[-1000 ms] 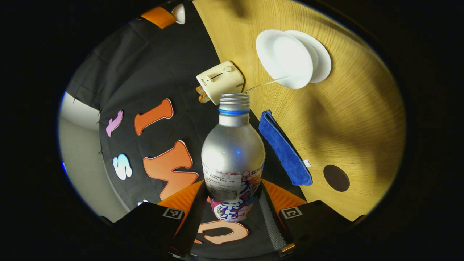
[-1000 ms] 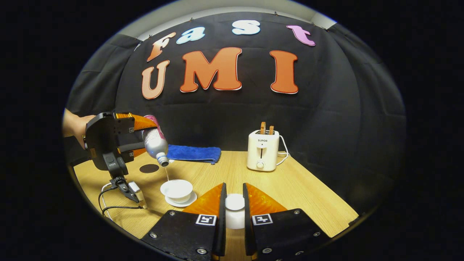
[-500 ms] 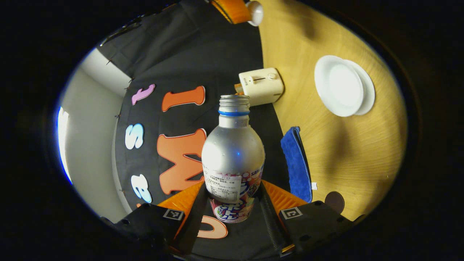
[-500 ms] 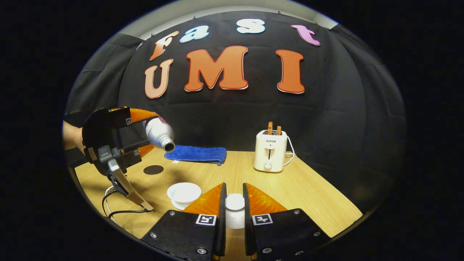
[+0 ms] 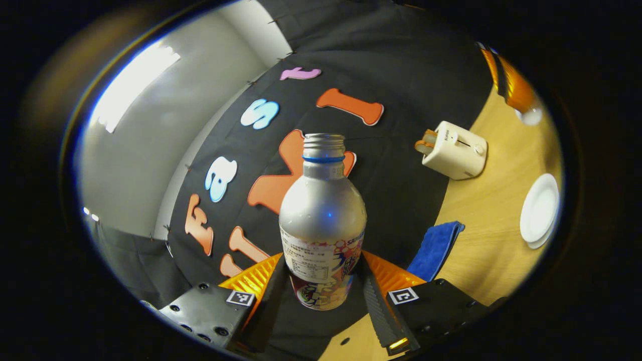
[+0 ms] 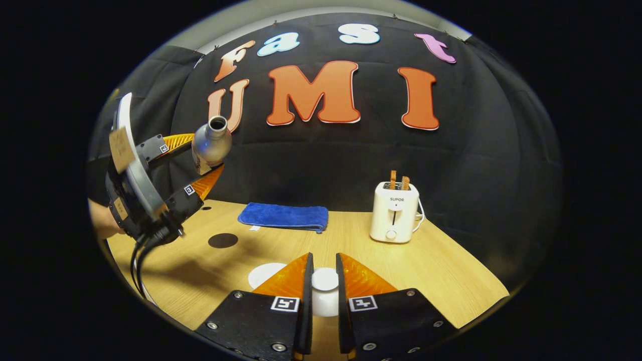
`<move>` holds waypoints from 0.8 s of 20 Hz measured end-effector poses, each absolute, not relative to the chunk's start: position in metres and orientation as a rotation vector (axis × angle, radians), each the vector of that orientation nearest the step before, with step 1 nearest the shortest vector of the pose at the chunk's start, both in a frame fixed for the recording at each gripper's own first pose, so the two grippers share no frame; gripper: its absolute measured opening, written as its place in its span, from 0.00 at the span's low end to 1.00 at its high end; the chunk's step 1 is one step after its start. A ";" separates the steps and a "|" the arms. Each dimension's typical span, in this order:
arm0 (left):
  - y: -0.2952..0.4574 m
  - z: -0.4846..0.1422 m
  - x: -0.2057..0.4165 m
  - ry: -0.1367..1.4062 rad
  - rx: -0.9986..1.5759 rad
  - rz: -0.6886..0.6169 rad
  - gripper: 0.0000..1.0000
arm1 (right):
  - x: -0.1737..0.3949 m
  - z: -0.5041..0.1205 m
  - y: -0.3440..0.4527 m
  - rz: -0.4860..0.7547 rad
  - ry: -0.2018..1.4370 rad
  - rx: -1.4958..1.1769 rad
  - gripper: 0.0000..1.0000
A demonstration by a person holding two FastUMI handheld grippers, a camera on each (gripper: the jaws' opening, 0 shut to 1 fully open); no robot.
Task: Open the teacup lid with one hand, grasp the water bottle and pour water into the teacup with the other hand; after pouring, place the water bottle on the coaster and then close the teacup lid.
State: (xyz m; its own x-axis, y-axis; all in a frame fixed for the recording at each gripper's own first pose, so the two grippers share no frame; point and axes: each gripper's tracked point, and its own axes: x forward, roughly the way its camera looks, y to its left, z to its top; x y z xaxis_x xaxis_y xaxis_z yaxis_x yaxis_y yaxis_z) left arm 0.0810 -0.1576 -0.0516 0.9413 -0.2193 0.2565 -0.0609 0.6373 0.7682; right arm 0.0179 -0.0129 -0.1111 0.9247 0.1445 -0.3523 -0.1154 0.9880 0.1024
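A: Silver water bottle [image 5: 322,210]: we have tipped it back, mouth up; pouring has stopped.
B: Left gripper [image 5: 321,296] clamps it. Right gripper [image 6: 321,296] pinches the teacup lid [image 6: 325,280]. Coaster [image 6: 222,240] lies at 10 o'clock from the teacup [image 6: 266,273].

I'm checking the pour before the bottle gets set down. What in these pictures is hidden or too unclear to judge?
- Water level in the teacup: left gripper view shows it small, at the edge; in the right gripper view the right claw covers most of it.
- Water left in the bottle: its metal wall is opaque.
- Lid: its lower part sits behind the claw's fingers.
- Coaster: just a dark spot, surface unclear.
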 end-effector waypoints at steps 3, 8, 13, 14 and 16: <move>-0.134 -0.066 0.097 -0.226 0.663 -0.059 0.81 | 0.027 -0.111 0.004 0.157 0.370 0.075 0.22; -0.100 -0.104 0.109 -0.052 0.393 0.003 0.80 | 0.042 -0.113 0.034 0.212 0.365 0.089 0.21; -0.077 -0.147 0.115 0.093 0.252 -0.009 0.80 | 0.055 -0.127 0.061 0.244 0.376 0.108 0.22; -0.074 -0.156 0.115 0.122 0.227 -0.012 0.81 | 0.057 -0.131 0.066 0.252 0.379 0.109 0.22; -0.071 -0.168 0.116 0.173 0.178 -0.015 0.80 | 0.059 -0.138 0.071 0.254 0.387 0.104 0.22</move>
State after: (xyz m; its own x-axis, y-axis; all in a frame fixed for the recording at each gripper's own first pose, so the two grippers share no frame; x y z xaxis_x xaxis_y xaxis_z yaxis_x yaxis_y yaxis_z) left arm 0.1157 -0.0712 -0.1684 0.9851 0.0008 -0.1722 0.0297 0.9842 0.1747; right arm 0.0586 0.0709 -0.1383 0.8947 0.2646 -0.3598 -0.2250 0.9629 0.1488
